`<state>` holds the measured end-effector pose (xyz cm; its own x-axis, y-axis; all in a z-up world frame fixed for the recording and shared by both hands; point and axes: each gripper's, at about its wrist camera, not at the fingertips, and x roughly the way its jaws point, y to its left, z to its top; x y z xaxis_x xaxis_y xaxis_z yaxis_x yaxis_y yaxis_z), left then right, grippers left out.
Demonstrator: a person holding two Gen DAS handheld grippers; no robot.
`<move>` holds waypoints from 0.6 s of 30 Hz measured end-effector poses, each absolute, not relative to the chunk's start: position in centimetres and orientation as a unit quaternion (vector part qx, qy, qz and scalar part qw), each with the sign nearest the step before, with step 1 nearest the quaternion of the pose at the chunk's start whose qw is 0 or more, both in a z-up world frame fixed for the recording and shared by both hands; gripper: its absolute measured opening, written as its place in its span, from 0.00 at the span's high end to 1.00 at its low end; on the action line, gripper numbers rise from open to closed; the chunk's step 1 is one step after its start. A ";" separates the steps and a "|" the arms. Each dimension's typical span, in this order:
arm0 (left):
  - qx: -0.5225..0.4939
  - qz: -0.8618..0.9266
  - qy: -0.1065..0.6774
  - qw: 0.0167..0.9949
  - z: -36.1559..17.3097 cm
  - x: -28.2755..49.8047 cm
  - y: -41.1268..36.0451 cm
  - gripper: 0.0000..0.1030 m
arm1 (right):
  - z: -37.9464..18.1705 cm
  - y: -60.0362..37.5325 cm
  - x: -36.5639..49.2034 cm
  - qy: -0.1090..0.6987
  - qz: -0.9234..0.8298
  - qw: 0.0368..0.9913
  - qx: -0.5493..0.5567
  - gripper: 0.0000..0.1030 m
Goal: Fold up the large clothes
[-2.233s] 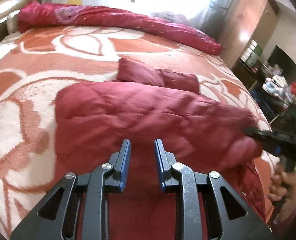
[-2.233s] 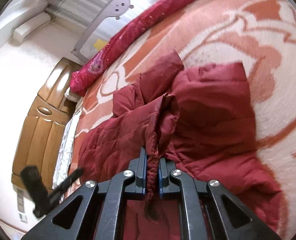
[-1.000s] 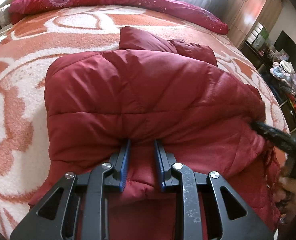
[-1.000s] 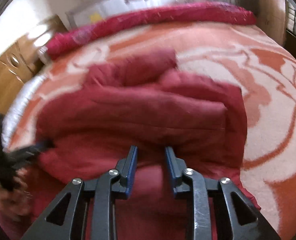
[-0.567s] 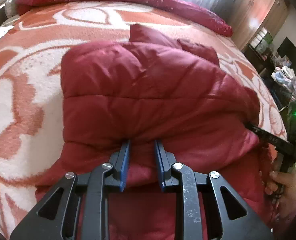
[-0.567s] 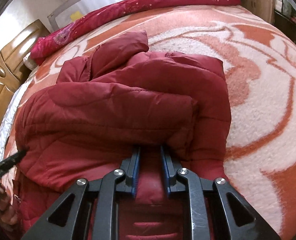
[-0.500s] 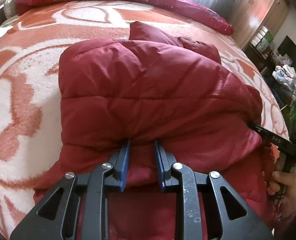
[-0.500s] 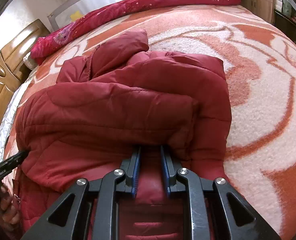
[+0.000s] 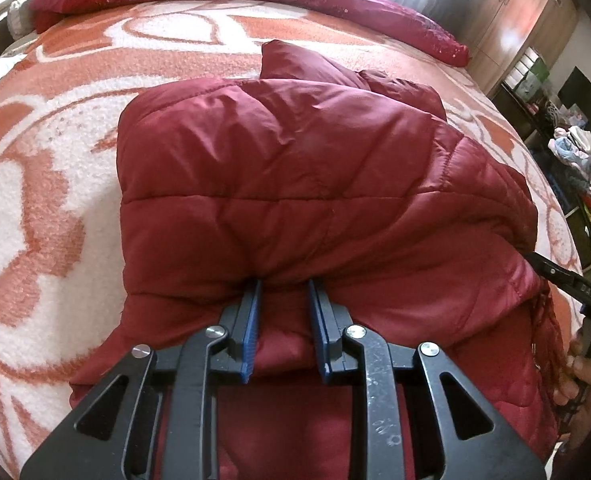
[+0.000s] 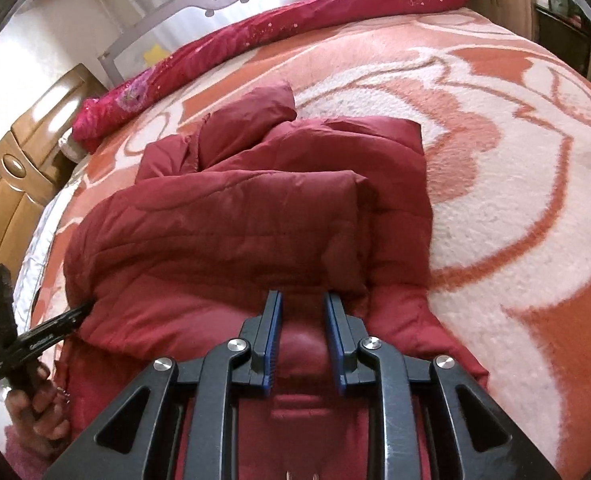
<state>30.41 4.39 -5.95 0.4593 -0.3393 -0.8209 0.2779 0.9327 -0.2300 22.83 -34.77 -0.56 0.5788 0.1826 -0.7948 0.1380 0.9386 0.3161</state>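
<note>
A dark red quilted jacket (image 9: 295, 184) lies folded over on the orange and white bed blanket (image 9: 35, 184); it also shows in the right wrist view (image 10: 223, 240). My left gripper (image 9: 284, 284) is open, its blue pads on either side of the folded edge's bulge, tips tucked under the fold. My right gripper (image 10: 302, 296) is open, its tips at the fold's near edge with jacket cloth between them. Each gripper shows at the other view's side: the right (image 9: 563, 276), the left (image 10: 51, 332).
A rolled crimson quilt (image 9: 255, 4) lies along the bed's far edge below a grey bed rail (image 10: 199, 8). A wooden headboard (image 10: 11, 184) is at the left, wardrobes (image 9: 519, 20) and a cluttered rack (image 9: 575, 152) at the right.
The right gripper let go of the hem it held and opened. Both grippers came down to the jacket's folded near edge and have stayed there over the last half second.
</note>
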 end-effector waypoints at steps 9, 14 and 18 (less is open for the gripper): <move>-0.060 -0.164 0.475 0.863 -3.3 26.8 6.9 0.69 | 1.7 -34.8 20.2 0.445 0.034 0.875 0.185 0.75; -0.067 -0.156 0.466 0.868 -2.6 23.7 8.8 0.68 | 2.7 -34.2 17.5 0.435 0.053 0.878 0.192 0.65; -0.078 -0.142 0.466 0.870 -2.6 21.4 10.4 0.68 | 2.9 -33.4 14.8 0.433 0.067 0.877 0.197 0.58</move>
